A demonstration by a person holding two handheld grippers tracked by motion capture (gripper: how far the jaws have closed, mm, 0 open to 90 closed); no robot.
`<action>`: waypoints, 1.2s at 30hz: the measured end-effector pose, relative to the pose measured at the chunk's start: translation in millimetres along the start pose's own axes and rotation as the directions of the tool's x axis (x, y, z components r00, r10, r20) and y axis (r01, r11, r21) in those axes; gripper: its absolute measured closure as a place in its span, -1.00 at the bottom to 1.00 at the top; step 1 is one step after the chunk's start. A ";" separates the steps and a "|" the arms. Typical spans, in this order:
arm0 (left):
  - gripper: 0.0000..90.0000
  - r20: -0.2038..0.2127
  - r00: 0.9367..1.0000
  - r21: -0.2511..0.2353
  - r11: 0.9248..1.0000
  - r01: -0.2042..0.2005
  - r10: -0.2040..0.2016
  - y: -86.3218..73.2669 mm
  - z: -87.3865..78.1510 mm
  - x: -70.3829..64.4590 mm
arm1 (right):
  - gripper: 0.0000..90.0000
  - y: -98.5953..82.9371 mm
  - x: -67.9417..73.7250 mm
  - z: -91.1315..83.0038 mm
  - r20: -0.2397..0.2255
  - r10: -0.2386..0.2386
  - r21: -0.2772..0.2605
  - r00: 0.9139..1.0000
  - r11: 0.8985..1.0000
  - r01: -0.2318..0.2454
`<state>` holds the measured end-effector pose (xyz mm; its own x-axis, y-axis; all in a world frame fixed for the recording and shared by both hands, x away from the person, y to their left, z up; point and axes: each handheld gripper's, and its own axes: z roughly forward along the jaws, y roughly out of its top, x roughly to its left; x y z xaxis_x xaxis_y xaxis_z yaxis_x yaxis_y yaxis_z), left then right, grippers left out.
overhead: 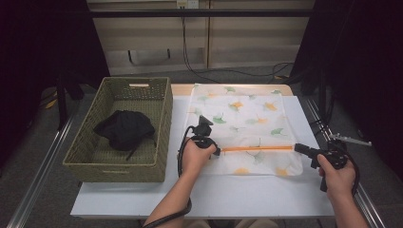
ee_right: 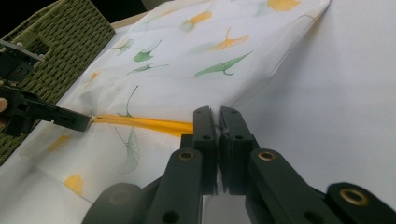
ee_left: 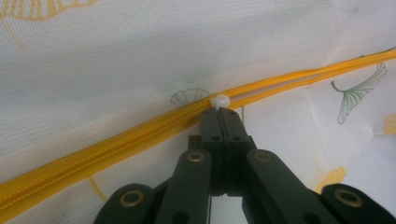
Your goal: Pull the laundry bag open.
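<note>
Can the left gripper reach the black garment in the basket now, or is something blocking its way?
Probably not right away. The left gripper is shut on the white zipper pull of the leaf-print mesh bag. Once it lets go, the way looks free: the wicker basket stands open-topped beside it, with the black garment uncovered.

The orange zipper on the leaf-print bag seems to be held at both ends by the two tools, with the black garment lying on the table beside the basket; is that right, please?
Not quite. The black garment lies inside the woven basket, as the high view shows. The rest holds: the left tool and the right tool are shut at opposite ends of the orange zipper on the leaf-print bag.
</note>
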<state>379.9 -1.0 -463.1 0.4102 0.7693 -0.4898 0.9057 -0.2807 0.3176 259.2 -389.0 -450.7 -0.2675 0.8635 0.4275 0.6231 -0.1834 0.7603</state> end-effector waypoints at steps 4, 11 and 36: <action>1.00 0.010 1.000 -0.002 1.000 0.008 -0.008 0.8 -1.4 -1.1 | 0.92 0.6 0.5 -0.8 0.004 0.012 -0.003 1.000 1.000 -0.012; 1.00 -0.006 1.000 -0.006 1.000 0.017 -0.017 -0.4 -3.9 3.8 | 0.92 -0.1 -3.6 -1.5 0.010 0.021 -0.007 1.000 1.000 -0.021; 1.00 -0.007 0.999 -0.010 0.999 0.041 -0.041 -1.7 -10.8 7.2 | 0.93 0.0 -9.4 -4.5 0.023 0.025 -0.012 0.999 1.000 -0.025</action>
<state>380.2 11.3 -458.4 0.3718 0.7842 -0.4968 0.9207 -0.2432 0.3051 258.4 -399.2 -452.6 -0.2350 0.8690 0.4355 0.6210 -0.2105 0.7550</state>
